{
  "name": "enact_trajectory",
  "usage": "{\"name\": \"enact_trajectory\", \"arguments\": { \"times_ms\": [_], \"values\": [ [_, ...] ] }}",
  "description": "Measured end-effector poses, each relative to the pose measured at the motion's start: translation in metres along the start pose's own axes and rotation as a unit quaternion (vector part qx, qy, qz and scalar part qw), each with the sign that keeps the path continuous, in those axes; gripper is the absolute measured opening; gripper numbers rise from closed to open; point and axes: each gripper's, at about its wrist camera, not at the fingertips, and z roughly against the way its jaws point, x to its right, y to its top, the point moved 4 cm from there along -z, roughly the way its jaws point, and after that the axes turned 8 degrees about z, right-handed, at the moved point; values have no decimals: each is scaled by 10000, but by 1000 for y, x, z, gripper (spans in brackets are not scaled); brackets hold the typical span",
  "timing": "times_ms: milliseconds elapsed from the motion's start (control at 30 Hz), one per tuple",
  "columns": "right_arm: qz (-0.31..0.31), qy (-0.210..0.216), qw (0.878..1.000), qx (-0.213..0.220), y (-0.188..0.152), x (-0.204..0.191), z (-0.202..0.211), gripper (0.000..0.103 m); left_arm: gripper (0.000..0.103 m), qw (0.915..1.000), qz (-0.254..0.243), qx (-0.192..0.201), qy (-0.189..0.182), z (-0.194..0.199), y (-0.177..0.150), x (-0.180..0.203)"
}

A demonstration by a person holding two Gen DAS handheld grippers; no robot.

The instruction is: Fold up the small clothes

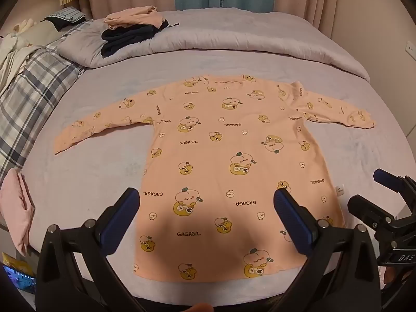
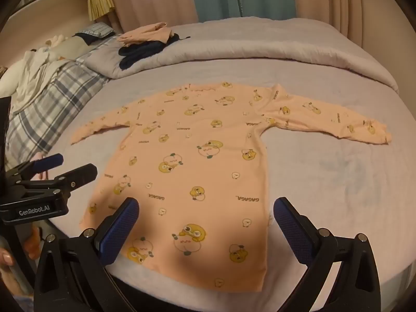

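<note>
A small peach long-sleeved shirt (image 1: 221, 161) with yellow cartoon prints lies flat on the bed, back side up, hem toward me and both sleeves spread out. It also shows in the right wrist view (image 2: 197, 171). My left gripper (image 1: 206, 202) is open and empty, hovering above the hem area. My right gripper (image 2: 206, 208) is open and empty, above the shirt's lower right part. The right gripper shows at the right edge of the left wrist view (image 1: 374, 192). The left gripper shows at the left of the right wrist view (image 2: 70, 166).
A lavender sheet (image 1: 104, 171) covers the bed. A rolled grey duvet (image 1: 234, 36) lies behind the shirt. Folded peach and dark clothes (image 1: 132, 28) sit on the duvet. A plaid blanket (image 1: 33, 83) lies at left. A folded pink garment (image 1: 15, 208) is at the near left edge.
</note>
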Motion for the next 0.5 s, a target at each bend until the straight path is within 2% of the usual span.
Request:
{"name": "enact_trajectory", "arguments": {
  "times_ms": [500],
  "values": [
    [-14,-1,10000,61,4,6,5,102,103,9999,-71,75,-22,6,3,6]
  ]
}}
